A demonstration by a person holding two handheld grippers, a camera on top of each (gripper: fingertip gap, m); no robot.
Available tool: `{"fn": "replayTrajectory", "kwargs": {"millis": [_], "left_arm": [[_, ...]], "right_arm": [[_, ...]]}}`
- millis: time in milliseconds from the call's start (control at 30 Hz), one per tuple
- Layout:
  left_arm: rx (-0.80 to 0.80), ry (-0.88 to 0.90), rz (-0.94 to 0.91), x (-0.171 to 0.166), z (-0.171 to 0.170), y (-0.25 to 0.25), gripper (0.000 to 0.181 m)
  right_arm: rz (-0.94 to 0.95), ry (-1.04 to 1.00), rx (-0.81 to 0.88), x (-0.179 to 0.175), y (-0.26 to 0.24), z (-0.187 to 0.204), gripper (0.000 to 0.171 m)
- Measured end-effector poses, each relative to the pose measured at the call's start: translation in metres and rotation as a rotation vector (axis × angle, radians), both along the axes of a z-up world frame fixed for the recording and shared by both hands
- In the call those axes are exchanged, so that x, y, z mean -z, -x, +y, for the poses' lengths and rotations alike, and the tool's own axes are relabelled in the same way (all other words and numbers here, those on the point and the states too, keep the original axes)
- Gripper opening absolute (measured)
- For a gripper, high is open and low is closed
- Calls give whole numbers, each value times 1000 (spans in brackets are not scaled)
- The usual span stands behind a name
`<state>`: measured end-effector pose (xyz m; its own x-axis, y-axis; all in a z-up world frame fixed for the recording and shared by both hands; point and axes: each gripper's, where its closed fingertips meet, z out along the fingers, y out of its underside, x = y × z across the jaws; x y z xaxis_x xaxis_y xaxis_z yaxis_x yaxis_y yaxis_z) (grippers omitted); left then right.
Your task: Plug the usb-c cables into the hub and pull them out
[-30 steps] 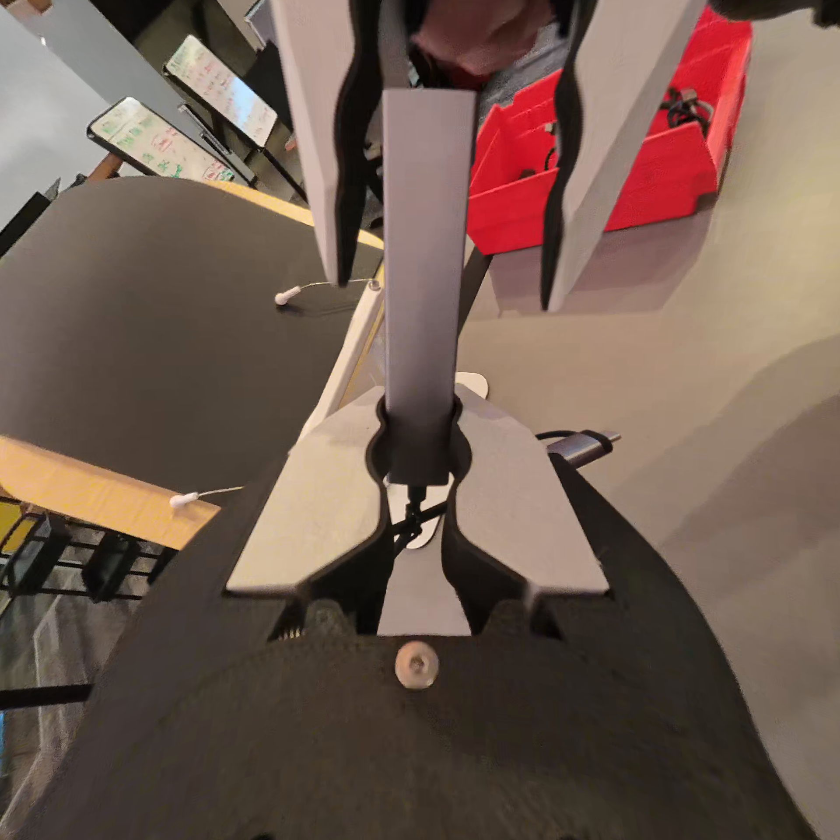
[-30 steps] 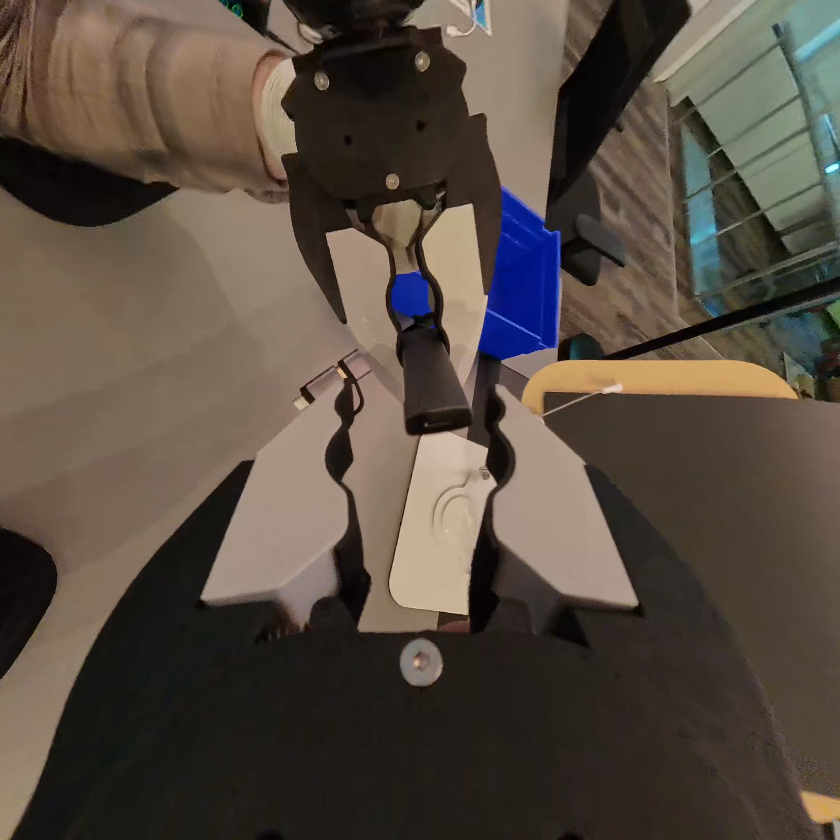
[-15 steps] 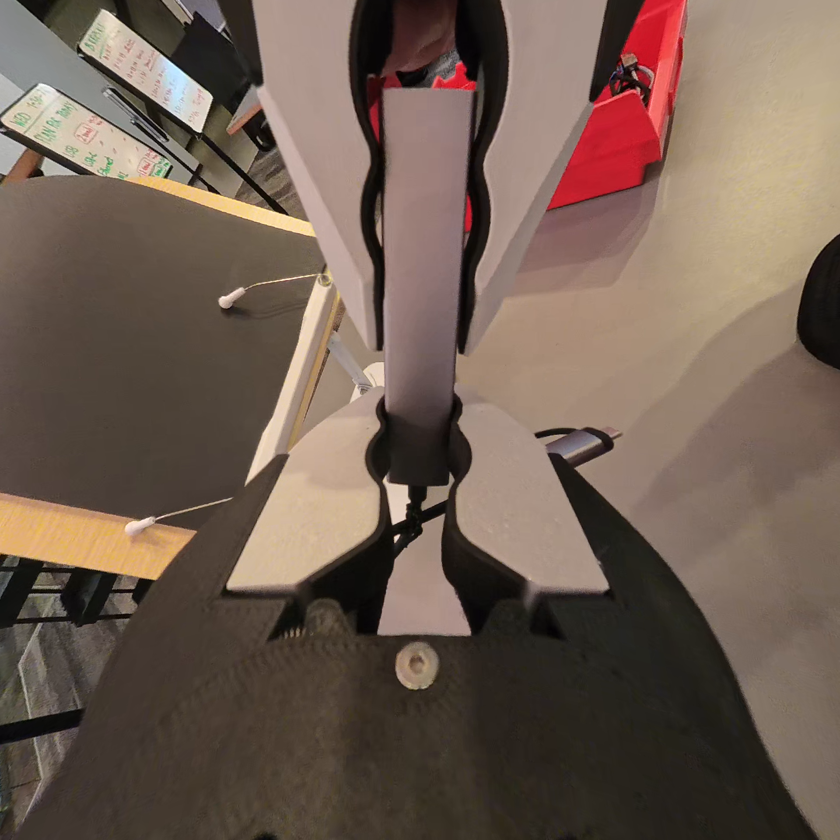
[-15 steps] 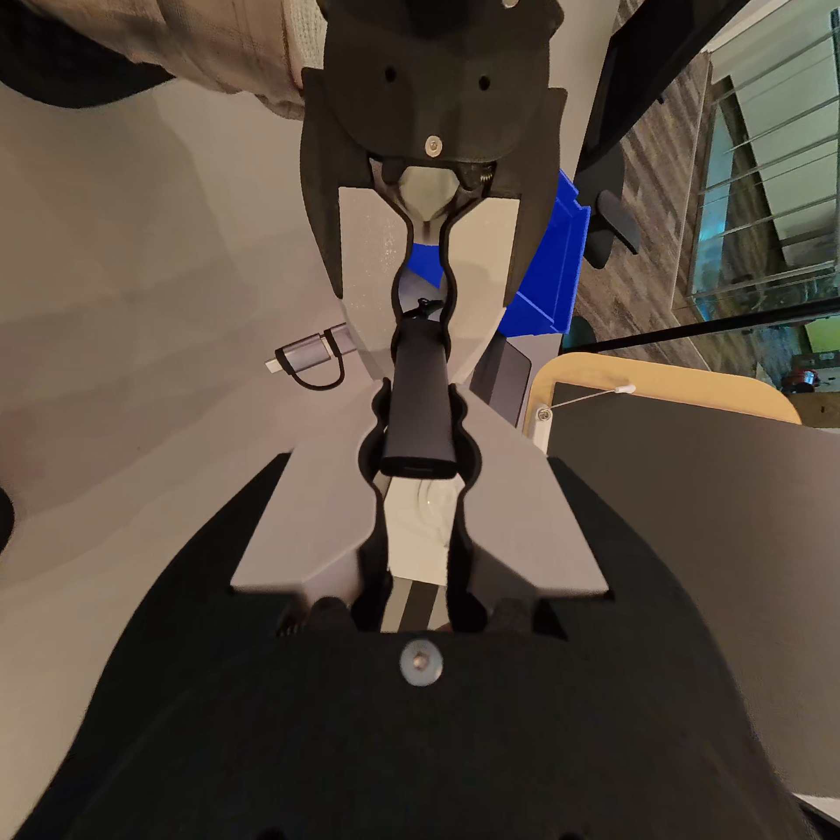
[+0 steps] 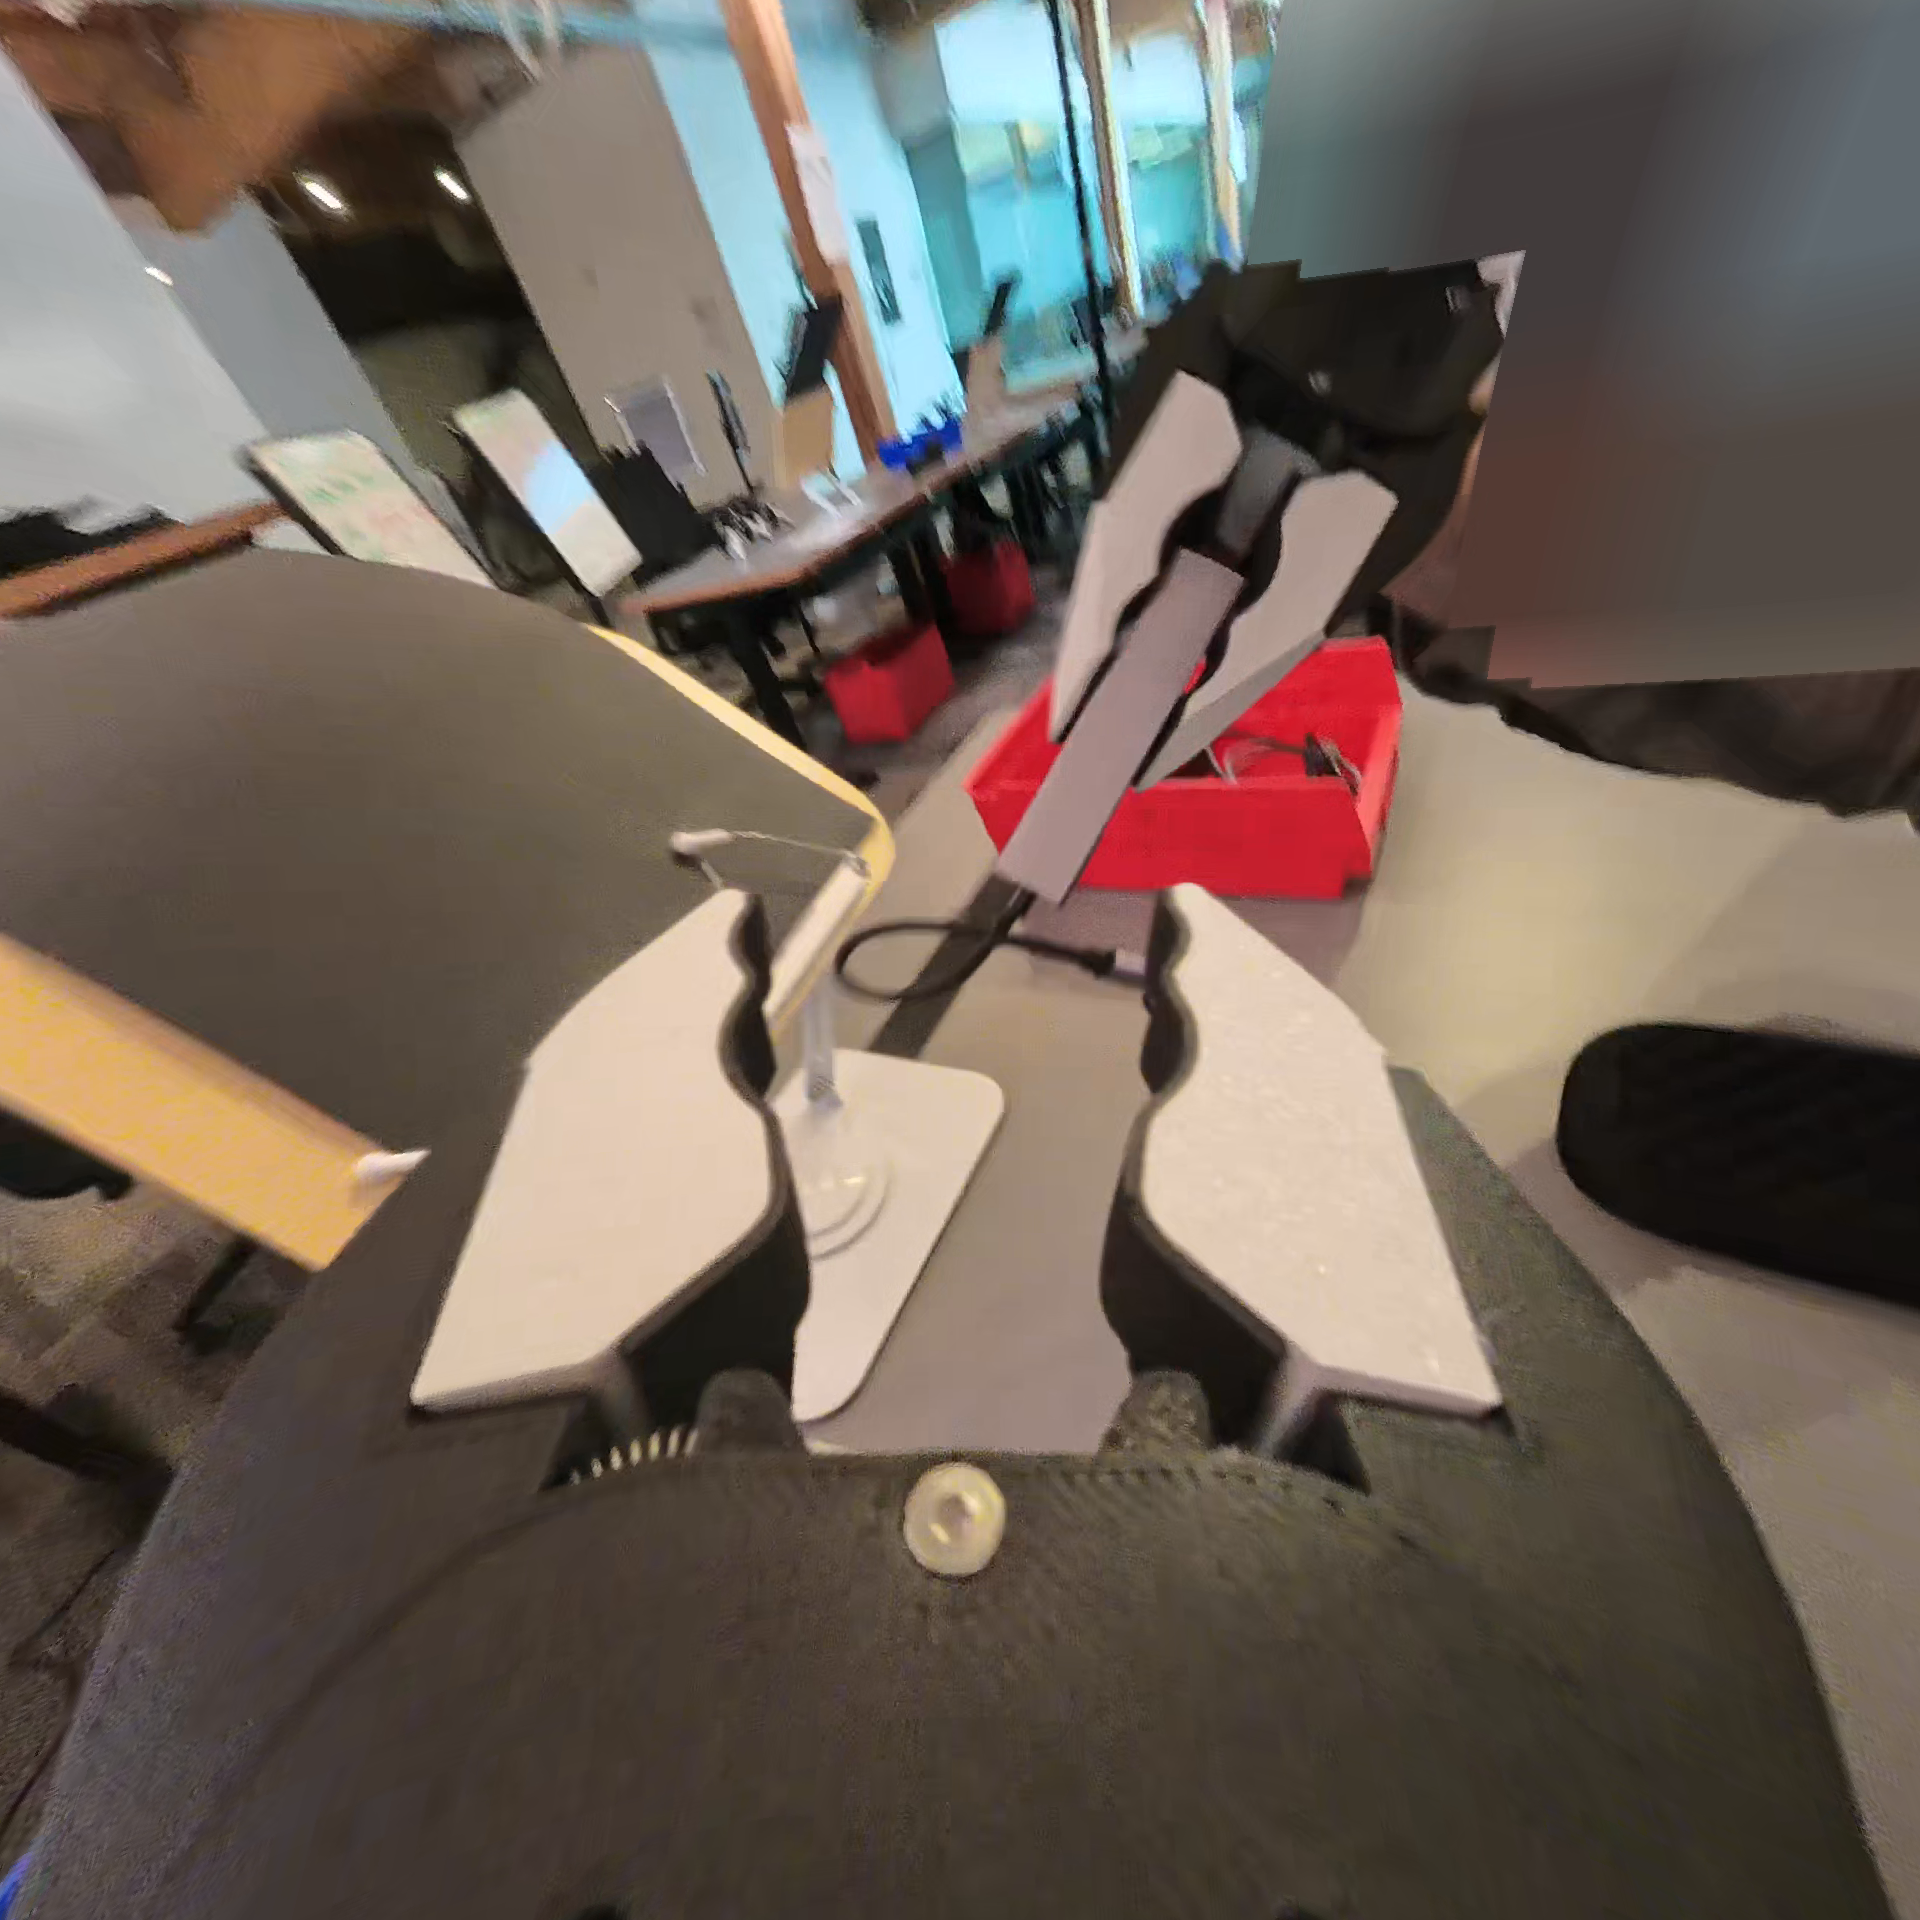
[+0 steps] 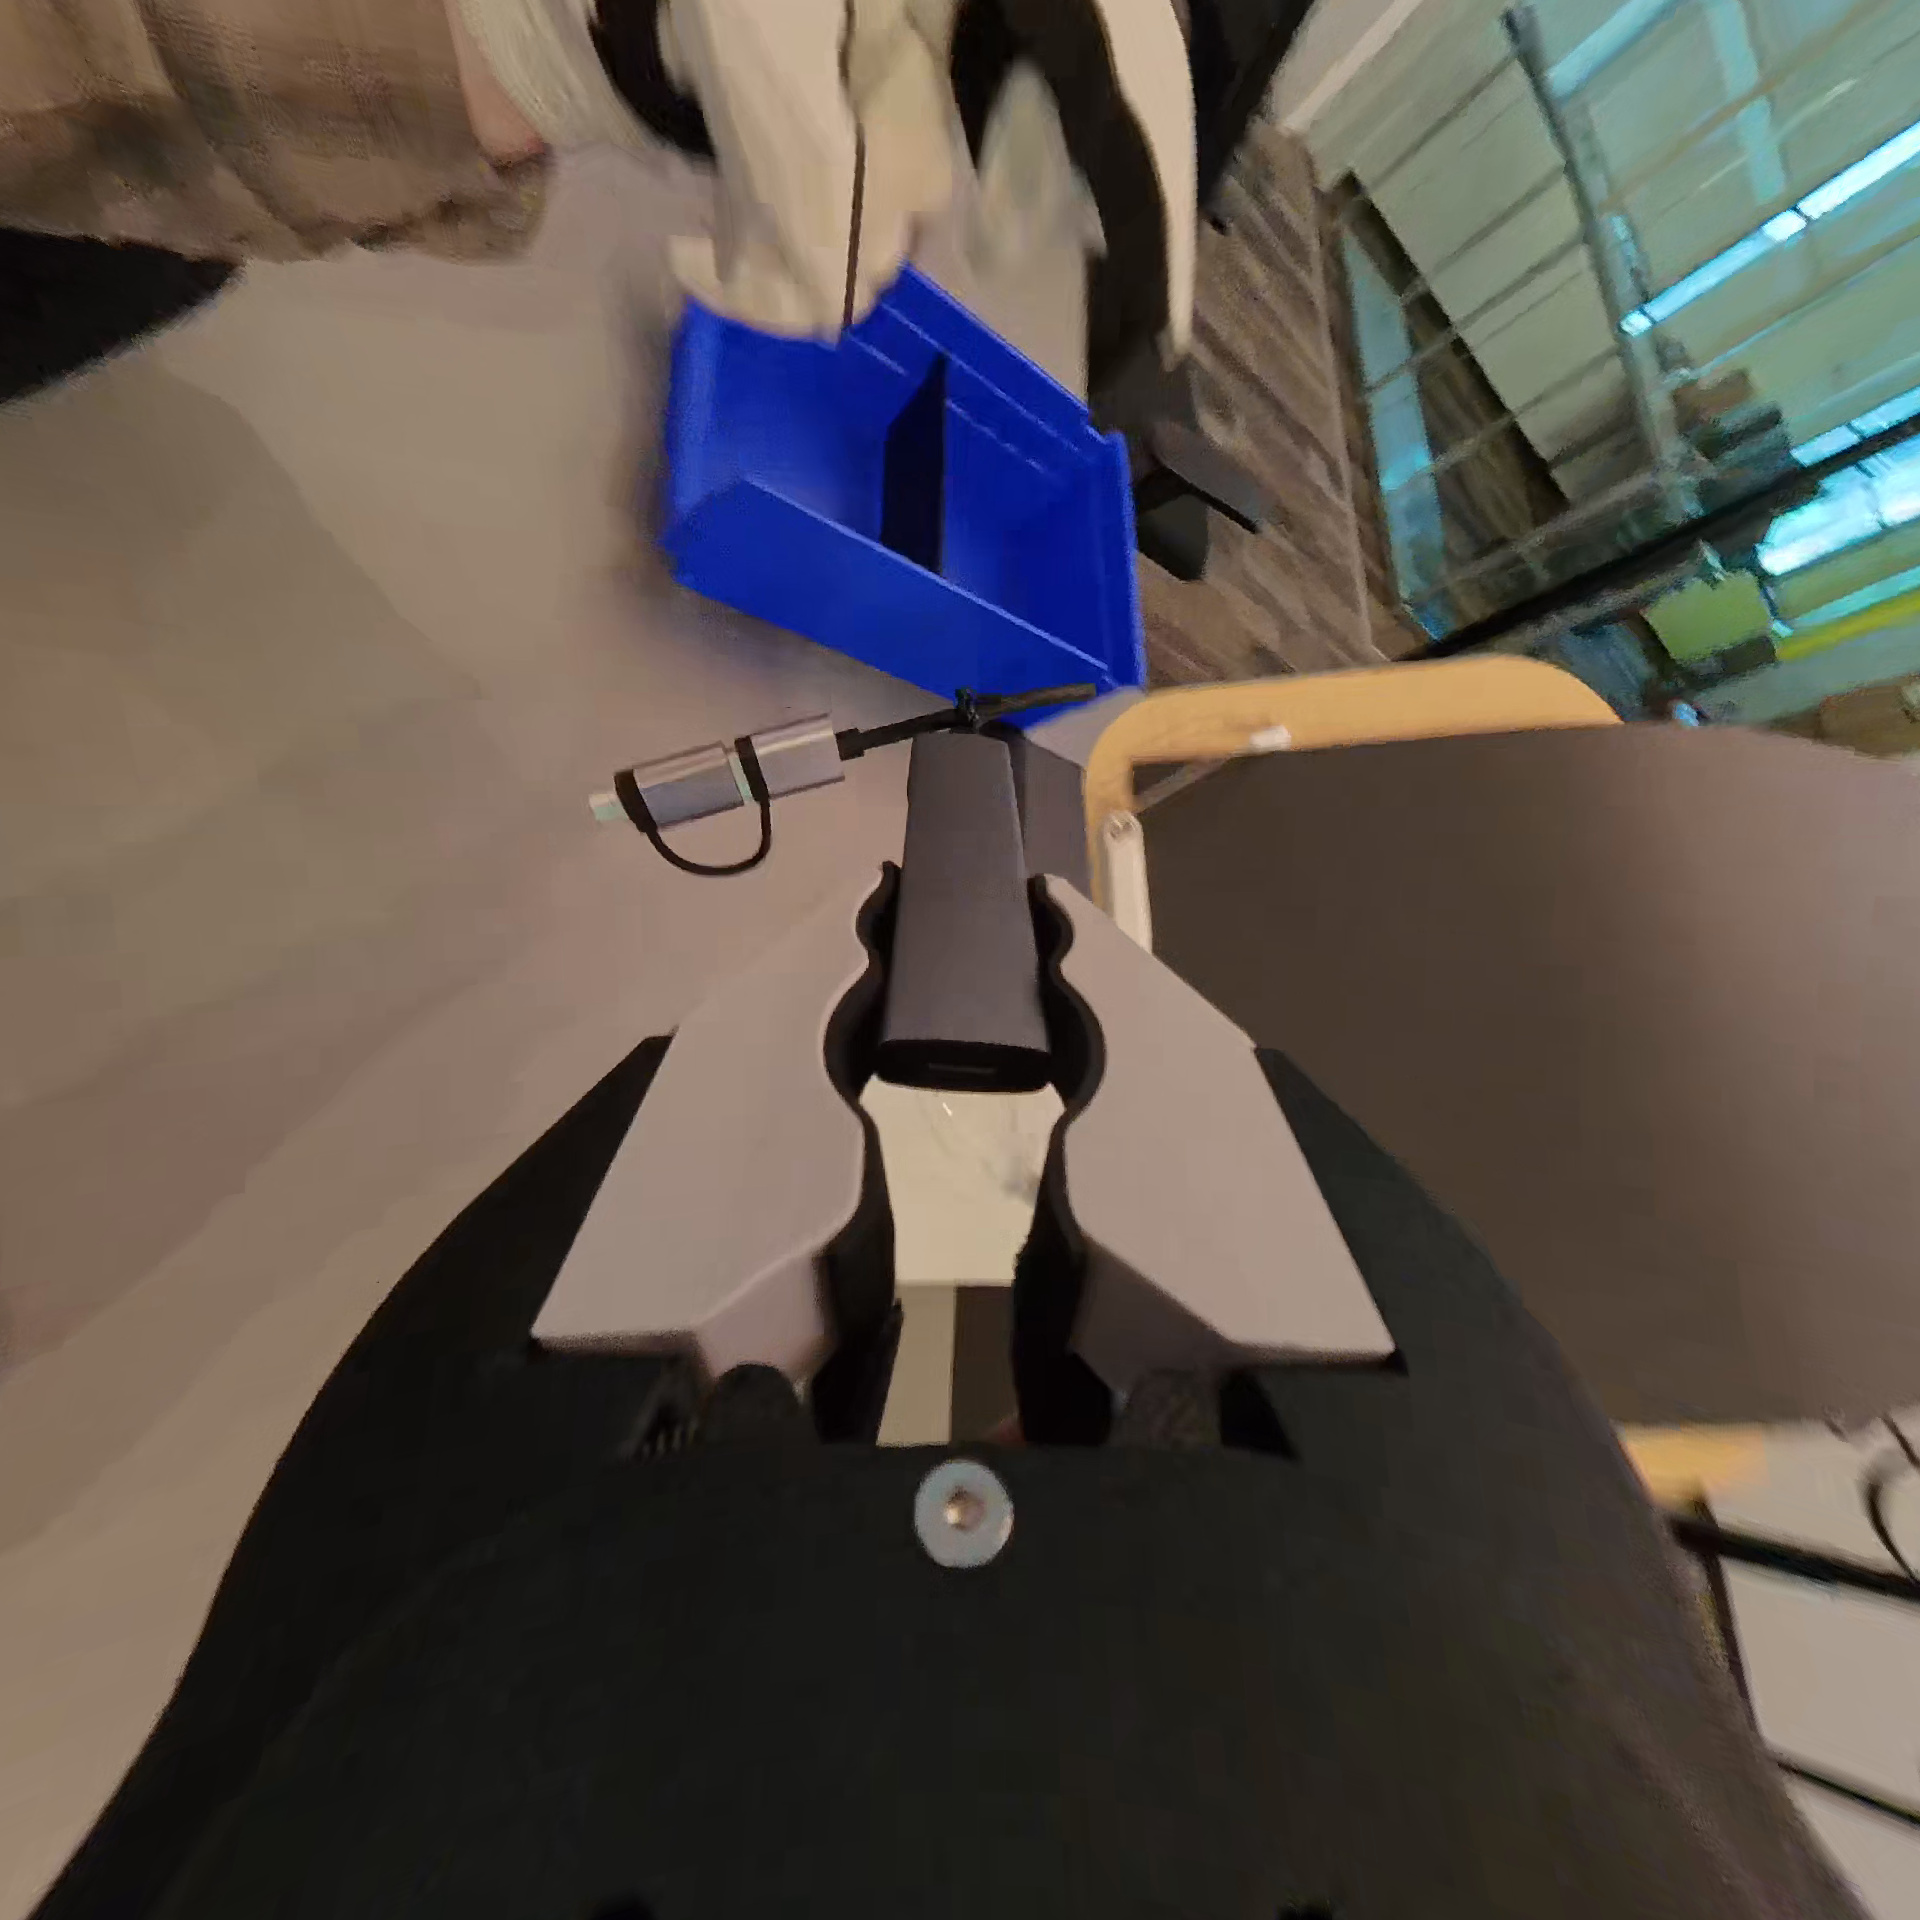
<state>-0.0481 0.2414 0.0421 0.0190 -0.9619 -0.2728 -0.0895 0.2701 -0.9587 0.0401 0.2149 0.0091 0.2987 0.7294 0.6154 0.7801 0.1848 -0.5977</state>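
One gripper, the right gripper (image 6: 961, 997), clamps the grey hub (image 6: 961, 956) above the desk (image 6: 312, 623) while the left gripper (image 5: 951, 1039) gapes empty, so no usb-c cable looks plugged in yet.

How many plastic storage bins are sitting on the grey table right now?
2. The red bin shows in the left wrist view, the blue bin in the right wrist view, both beyond the hub. Others may be out of frame.

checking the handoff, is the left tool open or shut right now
Open. In the left wrist view the left tool has its fingers spread with nothing between them; the hub sits in the right tool.
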Motion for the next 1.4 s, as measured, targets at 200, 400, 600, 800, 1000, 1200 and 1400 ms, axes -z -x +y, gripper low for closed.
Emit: {"fn": "replayTrajectory", "kwargs": {"millis": [200,400,600,800,1000,1200,1400], "left_arm": [[-101,-13,-82,-18,23,30,53],[-132,-57,-17,-7,22,19,51],[-116,-63,33,7,20,5,50],[-106,-78,89,21,18,-5,50],[-95,-74,126,31,19,-11,50],[-128,-68,162,39,26,-17,52],[-249,-112,215,40,39,-18,55]], "right_arm": [[-107,-66,464,-24,-156,13,21],[-217,149,885,20,-326,-7,21],[-109,396,906,94,-388,-17,21],[-15,575,796,156,-404,-9,21],[5,747,791,199,-417,-8,23],[-206,631,999,186,-469,-8,81],[-180,499,1114,141,-476,-37,86]]}}
